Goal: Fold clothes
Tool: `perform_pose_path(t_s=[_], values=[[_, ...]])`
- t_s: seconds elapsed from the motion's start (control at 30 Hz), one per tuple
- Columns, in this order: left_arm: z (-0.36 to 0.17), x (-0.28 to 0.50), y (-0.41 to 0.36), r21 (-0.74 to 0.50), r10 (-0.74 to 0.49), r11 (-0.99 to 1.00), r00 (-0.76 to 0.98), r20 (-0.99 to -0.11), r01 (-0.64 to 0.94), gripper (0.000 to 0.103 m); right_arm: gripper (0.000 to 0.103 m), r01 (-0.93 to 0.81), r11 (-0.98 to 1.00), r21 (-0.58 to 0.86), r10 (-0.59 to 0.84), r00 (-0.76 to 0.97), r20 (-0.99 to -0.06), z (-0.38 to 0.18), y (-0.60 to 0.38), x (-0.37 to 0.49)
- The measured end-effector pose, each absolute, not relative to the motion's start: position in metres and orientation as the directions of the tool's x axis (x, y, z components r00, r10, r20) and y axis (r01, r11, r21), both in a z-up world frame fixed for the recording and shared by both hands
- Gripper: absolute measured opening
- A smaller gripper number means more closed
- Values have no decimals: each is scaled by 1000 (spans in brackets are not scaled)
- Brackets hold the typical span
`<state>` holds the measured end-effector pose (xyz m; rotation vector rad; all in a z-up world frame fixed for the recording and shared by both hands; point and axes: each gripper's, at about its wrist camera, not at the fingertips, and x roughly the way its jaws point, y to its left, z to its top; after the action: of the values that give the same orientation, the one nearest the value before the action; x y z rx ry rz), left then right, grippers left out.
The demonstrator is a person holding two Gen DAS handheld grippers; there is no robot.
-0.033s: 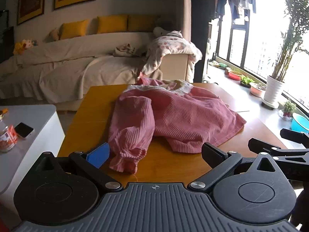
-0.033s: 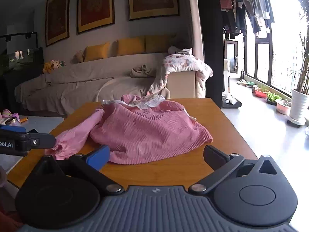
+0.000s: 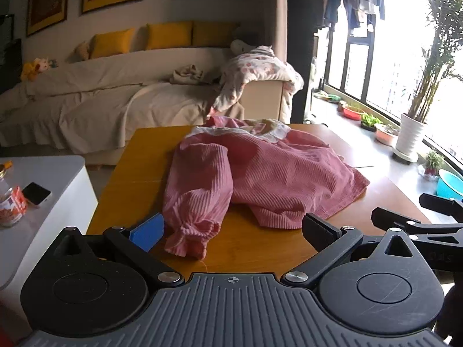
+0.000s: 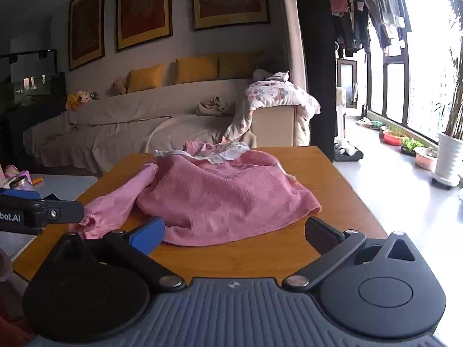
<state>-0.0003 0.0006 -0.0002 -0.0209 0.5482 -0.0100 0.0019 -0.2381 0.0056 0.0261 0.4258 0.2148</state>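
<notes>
Two open grippers, left gripper [image 4: 43,214] lettered "bot.AI", pink garment [image 4: 225,196]

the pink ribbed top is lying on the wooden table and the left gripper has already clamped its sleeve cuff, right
Not quite. The pink ribbed top does lie on the wooden table, but the left gripper has clamped nothing: the left wrist view shows its jaws open, with the gathered sleeve cuff lying loose between them.

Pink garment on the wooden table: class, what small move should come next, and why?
Probably bring the left gripper forward onto the sleeve cuff and close. The pink garment lies unfolded on the table, that sleeve trails toward the near edge, and both grippers stand open and empty, the right gripper included.
</notes>
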Motion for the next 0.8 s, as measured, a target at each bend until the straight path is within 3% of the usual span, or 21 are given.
perform_pose_path(t_s=[0.8], values=[[-5,7,6,-46,-13,999,821,-571,-16,103,103,-249,963,104,268,848,-457,-1,-232,7]])
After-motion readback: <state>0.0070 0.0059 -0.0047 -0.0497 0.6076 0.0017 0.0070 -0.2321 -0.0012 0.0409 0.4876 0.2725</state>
